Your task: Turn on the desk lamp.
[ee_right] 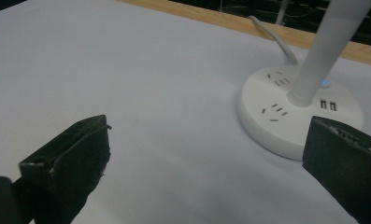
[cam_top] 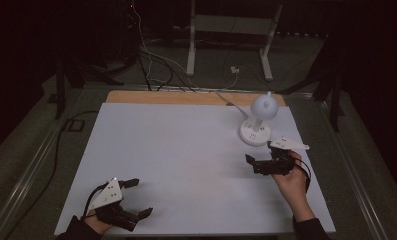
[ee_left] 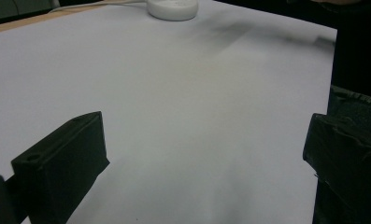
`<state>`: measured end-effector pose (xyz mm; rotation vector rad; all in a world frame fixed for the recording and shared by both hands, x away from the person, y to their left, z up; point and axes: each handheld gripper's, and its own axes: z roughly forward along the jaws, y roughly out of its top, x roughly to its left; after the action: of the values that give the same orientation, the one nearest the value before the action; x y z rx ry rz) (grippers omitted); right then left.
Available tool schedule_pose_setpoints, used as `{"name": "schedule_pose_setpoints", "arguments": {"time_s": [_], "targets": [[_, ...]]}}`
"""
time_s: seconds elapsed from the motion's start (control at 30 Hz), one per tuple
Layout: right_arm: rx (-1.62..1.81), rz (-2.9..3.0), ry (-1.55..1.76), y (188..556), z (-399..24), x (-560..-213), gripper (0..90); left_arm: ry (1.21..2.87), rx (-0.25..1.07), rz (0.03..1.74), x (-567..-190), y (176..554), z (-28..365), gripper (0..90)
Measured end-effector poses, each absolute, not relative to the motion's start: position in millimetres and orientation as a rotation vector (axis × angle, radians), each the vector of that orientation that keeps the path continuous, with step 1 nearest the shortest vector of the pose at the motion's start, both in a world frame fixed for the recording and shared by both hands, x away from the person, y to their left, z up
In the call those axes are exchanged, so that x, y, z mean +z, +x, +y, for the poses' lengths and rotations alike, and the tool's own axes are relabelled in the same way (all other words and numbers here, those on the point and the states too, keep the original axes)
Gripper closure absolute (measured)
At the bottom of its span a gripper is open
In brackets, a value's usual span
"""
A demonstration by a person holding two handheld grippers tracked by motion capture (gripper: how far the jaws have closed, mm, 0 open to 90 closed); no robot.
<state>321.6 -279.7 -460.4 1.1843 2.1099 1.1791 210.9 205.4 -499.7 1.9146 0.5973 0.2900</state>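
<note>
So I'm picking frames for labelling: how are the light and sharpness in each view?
High view: dim, room behind nearly black, white table evenly lit, lamp readable. Left gripper view: soft dark smear across the table's far right, lamp base cut by the top edge. Right gripper view: base sharp, sockets and a small blue light legible, near jaws slightly soft.

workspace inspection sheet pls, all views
surface: white sheet over a wooden table, bare but for one item
job's things: white lamp, round base with sockets and a small blue light, far right
clutter: nothing seen
grippers: left gripper near edge, open; right gripper beside lamp, open
cables: lamp cord runs off the far edge; loose wires on floor
surroundings: dark room, white stand behind
</note>
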Motion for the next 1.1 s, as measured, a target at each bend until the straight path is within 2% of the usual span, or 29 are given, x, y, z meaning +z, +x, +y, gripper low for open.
{"name": "schedule_pose_setpoints", "arguments": {"time_s": [1.1], "targets": [[1.134, 2.028, 1.323, 378, -288, -479, 0.2, 1.91, 0.288, 0.602, -500, 212, 206, 0.3]]}}
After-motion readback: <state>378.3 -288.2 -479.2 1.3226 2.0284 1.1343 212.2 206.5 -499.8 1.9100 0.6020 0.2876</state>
